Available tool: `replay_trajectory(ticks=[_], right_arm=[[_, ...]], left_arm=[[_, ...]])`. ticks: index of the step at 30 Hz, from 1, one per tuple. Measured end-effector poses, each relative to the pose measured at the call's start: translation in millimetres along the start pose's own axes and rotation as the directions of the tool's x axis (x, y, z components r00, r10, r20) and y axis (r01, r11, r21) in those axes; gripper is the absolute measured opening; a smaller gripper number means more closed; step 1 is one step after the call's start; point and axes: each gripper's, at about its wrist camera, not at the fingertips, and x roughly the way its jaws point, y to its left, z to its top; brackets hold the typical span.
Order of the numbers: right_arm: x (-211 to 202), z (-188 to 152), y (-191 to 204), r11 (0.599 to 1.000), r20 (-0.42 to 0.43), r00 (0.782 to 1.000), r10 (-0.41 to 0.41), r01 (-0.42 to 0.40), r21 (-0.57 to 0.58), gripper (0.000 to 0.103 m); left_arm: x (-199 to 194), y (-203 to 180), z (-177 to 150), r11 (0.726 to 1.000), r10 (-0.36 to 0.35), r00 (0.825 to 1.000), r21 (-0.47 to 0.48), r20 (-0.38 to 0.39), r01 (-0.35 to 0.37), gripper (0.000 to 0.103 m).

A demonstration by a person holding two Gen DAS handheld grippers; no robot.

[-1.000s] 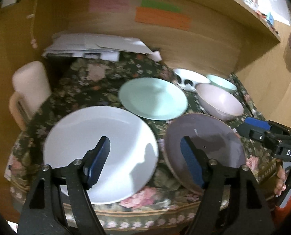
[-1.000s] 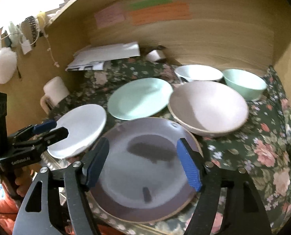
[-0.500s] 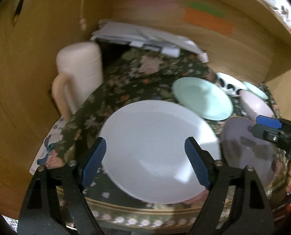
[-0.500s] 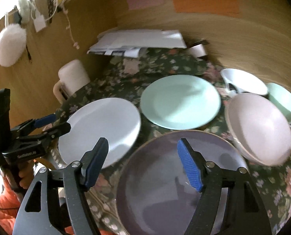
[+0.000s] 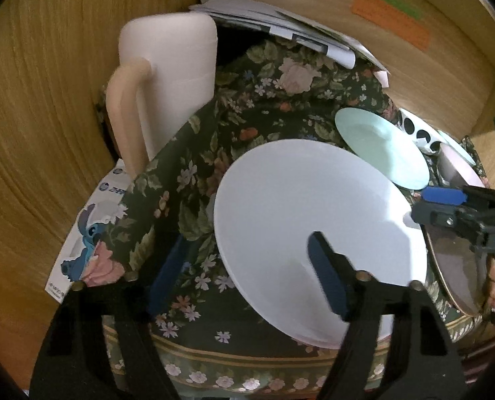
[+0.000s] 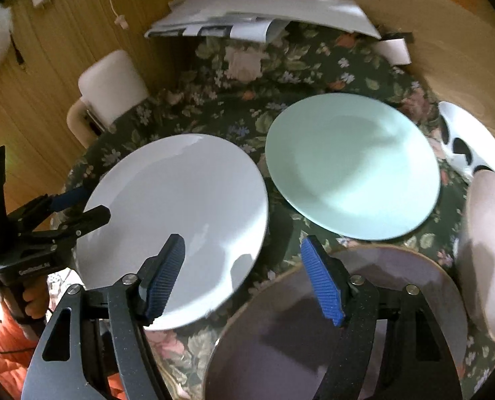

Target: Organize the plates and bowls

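A white plate (image 5: 314, 226) (image 6: 181, 213) lies on the floral cloth, front left. My left gripper (image 5: 246, 276) (image 6: 81, 206) straddles its left rim, one finger over the plate, the other over the cloth; the jaws are closing and the pads are not pressing on it. My right gripper (image 6: 242, 280) (image 5: 427, 206) hovers between the white plate's right edge and a mauve plate (image 6: 330, 326) (image 5: 457, 266). Its jaws are closing too, with the white plate's right rim between them, untouched. A mint plate (image 6: 350, 166) (image 5: 380, 146) sits behind.
A pink bowl (image 6: 487, 250) and a white bowl with black dots (image 6: 470, 143) stand at the right. A tall cream mug (image 5: 167, 76) (image 6: 111, 90) is at the left by the wooden wall. Papers (image 6: 257, 13) lie at the back. A cartoon-printed box (image 5: 87, 233) pokes out under the cloth.
Both grippers have swung left and lower. The left went from above the white plate's middle to its left rim; the right left the mauve plate for the white plate's right edge. Both jaws narrowed.
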Motion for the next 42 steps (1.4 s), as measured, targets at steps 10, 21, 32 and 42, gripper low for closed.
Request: replay_trajectory(ticks=[10,21,32,42], right_arm=[[30,12,-4,0.998,-0.107,0.993,0.051,-0.048,0.031,0.033],[35,13,0,1.0,-0.1,0.995,0.015,-0.013,0.02,0.031],[28,11,2,1.0,-0.049,0.999,0.017,-0.016,0.023,0.027],[0,4,1,1.0,0.039,0.999,0.005,-0.006,0.024,0.027]], left_arm=[[11,5,-4,0.997,-0.08,0.995,-0.012,-0.066,0.079,0.04],[13,5,-2,0.995,-0.099,0.993,-0.023,-0.062,0.097,0.037],[4,6,-2,0.996,-0.082,0.996,-0.024,-0.033,0.081,0.037],[-14,-5,5,0.996,-0.091,0.995,0.003,0.027,0.091,0.037]])
